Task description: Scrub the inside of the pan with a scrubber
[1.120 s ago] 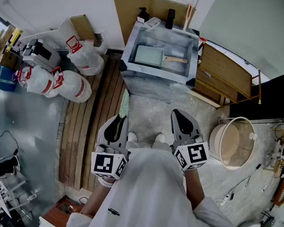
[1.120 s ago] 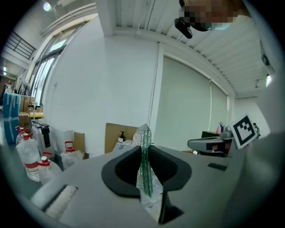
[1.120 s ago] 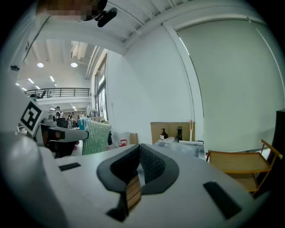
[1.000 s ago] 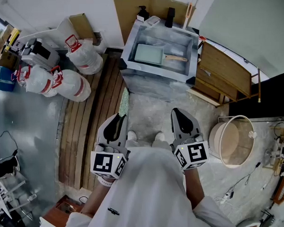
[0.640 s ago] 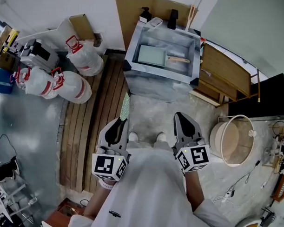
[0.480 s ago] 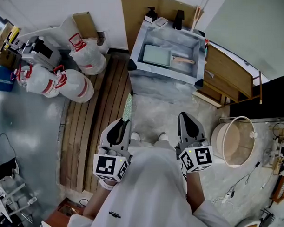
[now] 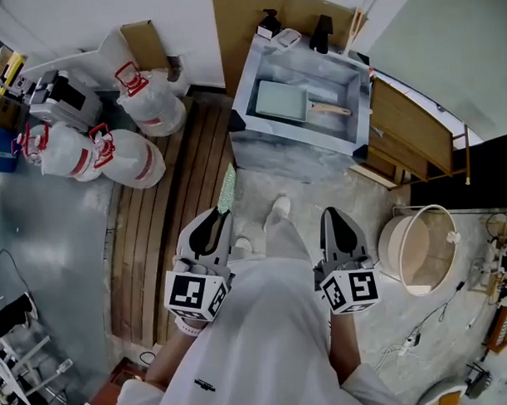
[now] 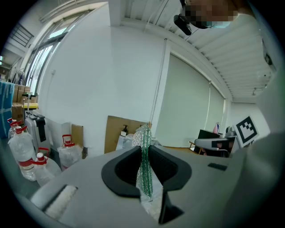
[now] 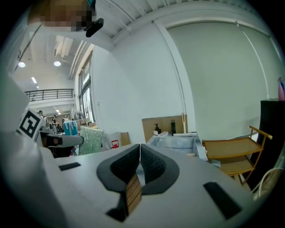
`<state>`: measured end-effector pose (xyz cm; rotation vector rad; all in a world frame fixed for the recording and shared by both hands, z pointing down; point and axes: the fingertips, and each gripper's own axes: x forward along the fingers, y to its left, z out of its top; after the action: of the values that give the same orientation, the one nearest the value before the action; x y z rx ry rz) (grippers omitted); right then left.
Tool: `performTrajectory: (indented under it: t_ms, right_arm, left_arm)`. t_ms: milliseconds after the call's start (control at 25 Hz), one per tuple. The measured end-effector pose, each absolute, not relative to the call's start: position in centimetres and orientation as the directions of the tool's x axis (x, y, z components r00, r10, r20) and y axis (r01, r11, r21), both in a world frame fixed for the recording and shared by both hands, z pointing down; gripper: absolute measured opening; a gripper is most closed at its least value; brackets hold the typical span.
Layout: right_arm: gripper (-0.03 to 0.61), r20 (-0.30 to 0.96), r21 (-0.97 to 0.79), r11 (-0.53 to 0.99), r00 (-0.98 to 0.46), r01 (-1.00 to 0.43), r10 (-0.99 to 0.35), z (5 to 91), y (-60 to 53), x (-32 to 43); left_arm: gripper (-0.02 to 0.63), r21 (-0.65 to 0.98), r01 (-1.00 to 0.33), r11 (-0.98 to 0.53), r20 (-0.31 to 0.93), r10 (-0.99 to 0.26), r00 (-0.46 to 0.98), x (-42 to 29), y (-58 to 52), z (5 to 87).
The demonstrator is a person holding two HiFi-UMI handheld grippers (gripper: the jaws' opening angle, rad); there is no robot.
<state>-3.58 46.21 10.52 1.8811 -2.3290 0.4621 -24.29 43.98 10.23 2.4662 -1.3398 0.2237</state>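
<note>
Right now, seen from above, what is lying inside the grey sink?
Inside the sink a pale green rectangular pan lies flat on the bottom, its wooden handle pointing toward the right wall. The sink bottom under the pan is covered by it, so nothing can be told about that part.

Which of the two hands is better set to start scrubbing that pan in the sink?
Left. The left gripper pinches the green scrubber; the right gripper is shut and empty. The pan lies in the sink ahead of both.
</note>
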Motion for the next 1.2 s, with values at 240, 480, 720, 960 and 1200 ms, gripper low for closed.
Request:
performTrajectory:
  t_ms: [240,480,720,960,1200]
  right_arm:
    - [0.007,0.276,-0.215,0.171,-0.228,-0.962,-0.934,12.5,37.9,-1.1]
    - [0.006,0.326,-0.212,0.238,-0.299,-0.948,-0.897,13.7,27.4,3.0]
    - [0.006,0.3,-0.239,0.279,-0.344,-0.93,-0.89,13.1,17.7,7.4]
    - [0.008,0.271,-0.241,0.339,-0.398,-0.91,-0.876,12.2,12.0,7.3]
    - [0.006,0.319,-0.25,0.327,-0.396,-0.911,-0.861,13.4,9.7,6.9]
  left_arm:
    - [0.064,0.198,-0.844,-0.499,0.319,-0.781,0.537,-21.9,36.7,11.7]
    - [0.064,0.185,-0.869,-0.46,0.361,-0.79,0.495,-17.6,26.5,11.5]
    - [0.064,0.183,-0.87,-0.457,0.386,-0.781,0.491,-12.2,18.0,11.9]
    - [0.064,0.195,-0.881,-0.431,0.394,-0.788,0.473,-10.5,13.5,11.9]
    - [0.064,0.219,-0.882,-0.418,0.431,-0.769,0.472,-10.9,10.0,13.1]
